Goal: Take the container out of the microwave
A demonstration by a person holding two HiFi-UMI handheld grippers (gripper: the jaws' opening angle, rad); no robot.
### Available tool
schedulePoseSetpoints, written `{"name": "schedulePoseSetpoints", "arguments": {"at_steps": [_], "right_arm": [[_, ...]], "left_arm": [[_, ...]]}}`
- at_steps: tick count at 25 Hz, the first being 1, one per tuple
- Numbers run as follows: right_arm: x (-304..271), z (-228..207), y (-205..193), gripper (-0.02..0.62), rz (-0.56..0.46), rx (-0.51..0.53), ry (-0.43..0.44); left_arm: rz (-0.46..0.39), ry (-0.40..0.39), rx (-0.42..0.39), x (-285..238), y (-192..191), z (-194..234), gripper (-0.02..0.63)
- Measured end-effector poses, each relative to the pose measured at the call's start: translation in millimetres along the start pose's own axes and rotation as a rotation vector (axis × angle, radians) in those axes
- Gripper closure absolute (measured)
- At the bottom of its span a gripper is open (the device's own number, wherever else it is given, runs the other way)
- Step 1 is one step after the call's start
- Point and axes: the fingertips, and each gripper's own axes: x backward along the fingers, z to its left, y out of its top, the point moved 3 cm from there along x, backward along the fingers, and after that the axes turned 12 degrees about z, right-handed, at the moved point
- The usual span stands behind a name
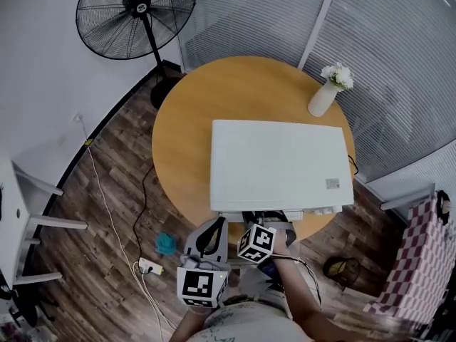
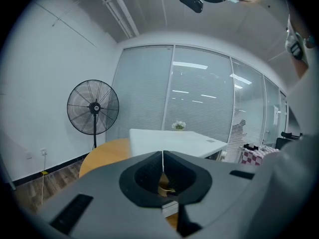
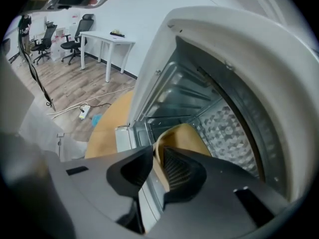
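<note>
Between the jaws of the right gripper, the tan container is being pinched by its near rim. The jaws are closing on the thin wall, seemingly with one inside and one outside, which I judge the surest hold on an open vessel reached from the front. Most of the container is sitting inside the microwave cavity, so it is not yet out.

Beside it, the left gripper is idling with its jaws pressed together on nothing. It is looking across the microwave's top rather than into it (probably so as to be out of the way of the pull).

Beyond, the microwave is standing at the near edge of the round table, likely so the cavity is lying within easy reach. Farther back, a vase is standing clear of the work, and a fan is standing on the floor behind.
</note>
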Motion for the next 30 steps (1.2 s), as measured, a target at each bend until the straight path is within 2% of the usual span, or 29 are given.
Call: {"name": "schedulePoseSetpoints", "arguments": {"at_steps": [5, 9, 30], "right_arm": [[-2, 2, 1, 0.557, 0.003, 0.039, -0.007], [-2, 8, 0, 0.578, -0.002, 0.047, 0.018], [30, 7, -10, 0.580, -0.066, 0.042, 0.079]], "left_arm": [[-0.003, -0.005, -0.002, 0, -1, 1, 0.591], [-0.003, -0.009, -0.007, 1, -1, 0, 0.592], [0.043, -0.039, 0.018, -3, -13, -11, 0.591]]}}
